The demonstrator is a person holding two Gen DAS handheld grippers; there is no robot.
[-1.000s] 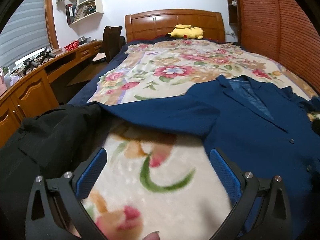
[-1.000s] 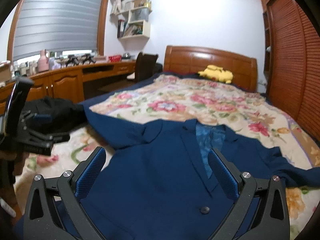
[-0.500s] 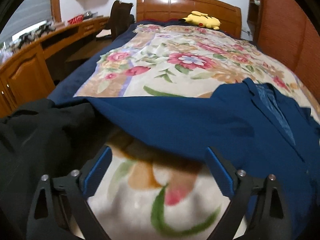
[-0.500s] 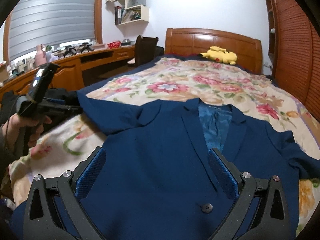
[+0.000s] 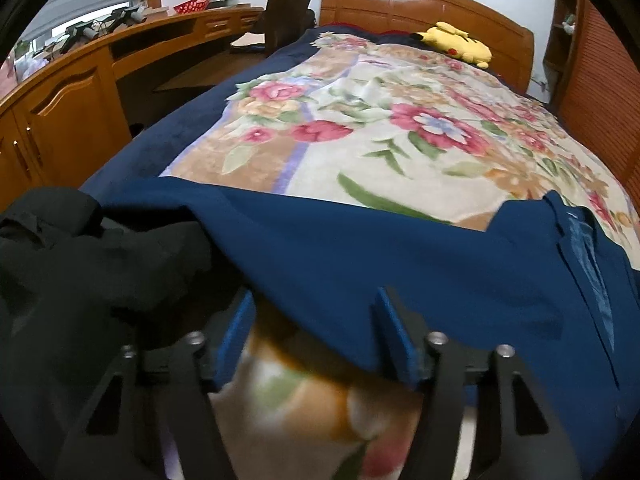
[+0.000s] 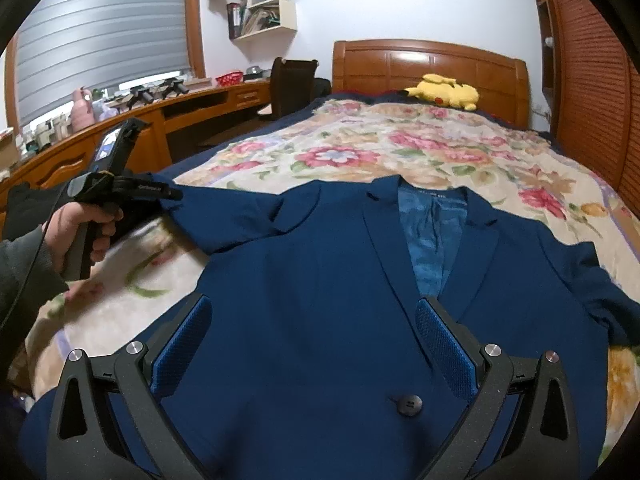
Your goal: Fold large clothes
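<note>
Change: your left claw (image 5: 316, 336) has come forward over the bed to the near edge of the blue jacket's sleeve (image 5: 320, 264), and its jaws have just been closing. A second ago they stood wide over bare blanket (image 5: 304, 412); now the sleeve edge lies between them.
Left claw state: half closed around the sleeve hem, one pad (image 5: 394, 332) against the cloth on the right, the other pad at the left beside the black garment (image 5: 80, 272). The pads do not yet look pressed onto the fabric, so I read it as not yet grasping.
Meaning for the task: I judge this to be the start of the first fold, with the sleeve about to be pinched so it can be brought across the jacket body. Nothing is folded yet.
Jacket: the jacket (image 6: 340, 300) lies face up and spread flat on the bed, directly ahead of and under your right claw (image 6: 312, 344), collar pointing away, one sleeve running out to the left toward your left claw.
Right claw state: released, jaws wide, hovering over the jacket front just above the button (image 6: 408, 404), holding nothing.
Left hand pose: your hand (image 6: 80, 228) grips the handle with the claw tilted down toward the sleeve end.
Watch: the black garment touches the sleeve left of your left claw; I think a careless pinch could catch it too.
</note>
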